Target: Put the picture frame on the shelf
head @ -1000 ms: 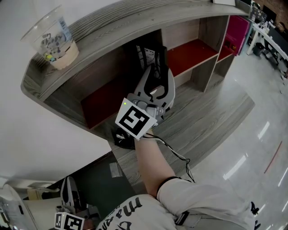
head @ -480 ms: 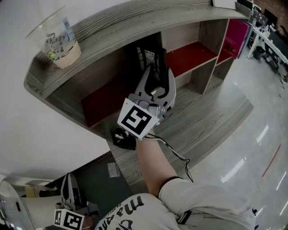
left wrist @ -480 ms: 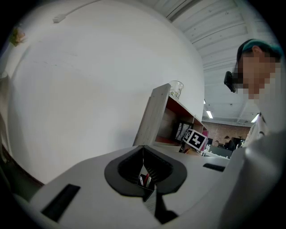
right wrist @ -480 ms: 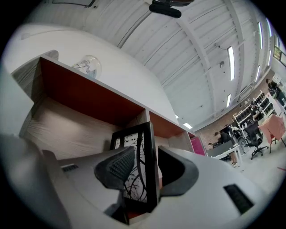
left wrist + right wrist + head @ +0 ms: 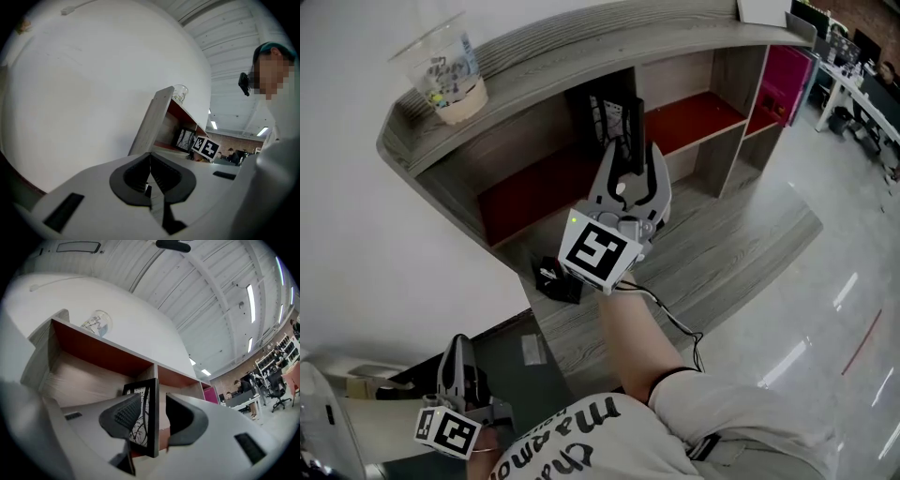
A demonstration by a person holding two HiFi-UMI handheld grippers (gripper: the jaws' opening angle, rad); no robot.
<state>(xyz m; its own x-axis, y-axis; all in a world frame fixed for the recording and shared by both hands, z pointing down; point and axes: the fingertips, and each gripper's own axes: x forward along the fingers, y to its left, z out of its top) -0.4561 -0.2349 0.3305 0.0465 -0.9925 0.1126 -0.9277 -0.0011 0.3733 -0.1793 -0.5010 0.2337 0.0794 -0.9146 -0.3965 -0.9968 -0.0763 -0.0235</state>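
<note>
A black rectangular picture frame (image 5: 143,420) with a branch print stood upright inside the grey wooden shelf (image 5: 581,42) with red-lined compartments, beside its first divider. The right gripper (image 5: 631,155) reached into the shelf, its jaws spread wide on either side of the frame without pressing it. The left gripper (image 5: 461,352) hung low, well below the shelf, jaws closed together and empty. A clear plastic cup (image 5: 447,70) sat on the shelf's top.
</note>
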